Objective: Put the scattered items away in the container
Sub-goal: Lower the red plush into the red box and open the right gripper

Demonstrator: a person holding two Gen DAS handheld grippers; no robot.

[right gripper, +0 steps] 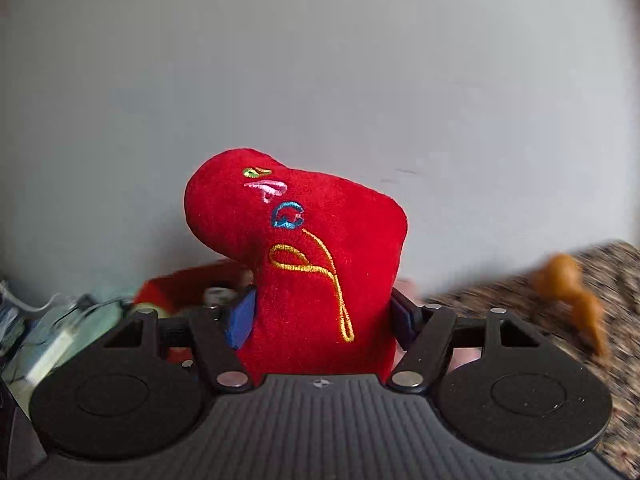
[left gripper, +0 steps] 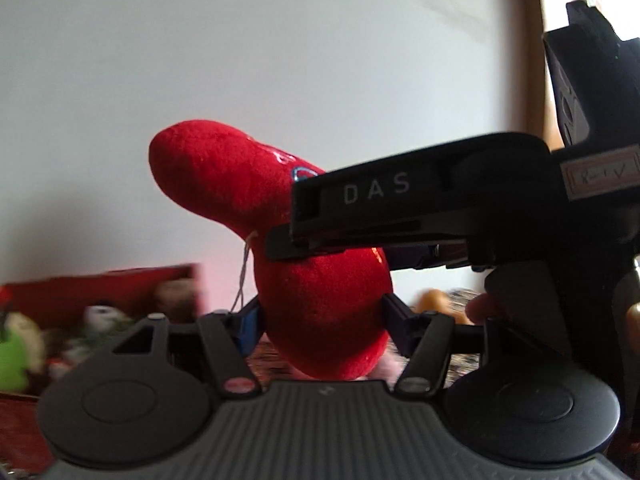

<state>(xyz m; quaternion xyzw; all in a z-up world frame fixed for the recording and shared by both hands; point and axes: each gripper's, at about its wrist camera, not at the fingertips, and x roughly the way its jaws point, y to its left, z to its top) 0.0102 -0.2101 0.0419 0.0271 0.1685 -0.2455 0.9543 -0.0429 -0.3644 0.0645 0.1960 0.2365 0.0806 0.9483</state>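
Both tools are clamped on the same red plush toy (right gripper: 320, 280), one on each side of it, and the toy is lifted in front of a pale wall (right gripper: 320, 60), off the surface.

The right wrist view shows the toy's decorated face: embroidered marks in green, pink, blue and gold thread run down its front. The right tool (right gripper: 322, 314) has its blue pads (right gripper: 240, 322) pressed into the lower part of the plush. Behind and to the left sits a red container (right gripper: 188, 284) with blurred small things inside; further left is a blurred clutter of pale objects. To the right, a brown speckled surface (right gripper: 520, 300) carries an orange-brown toy (right gripper: 576, 292), smeared by motion blur.

The left wrist view shows the plain side of the plush (left gripper: 320, 300), with only a sliver of blue stitching at its edge and a white thread loop hanging from it. The left tool (left gripper: 322, 320) squeezes the toy's lower lobe. Only this view shows the other tool's black body marked "DAS" (left gripper: 420, 192) crossing over the plush from the right, and a fingertip (left gripper: 480, 308) of the person holding it. The red container (left gripper: 100, 292) lies low on the left, holding a green plush (left gripper: 14, 360) and a white item (left gripper: 100, 314), both out of focus.
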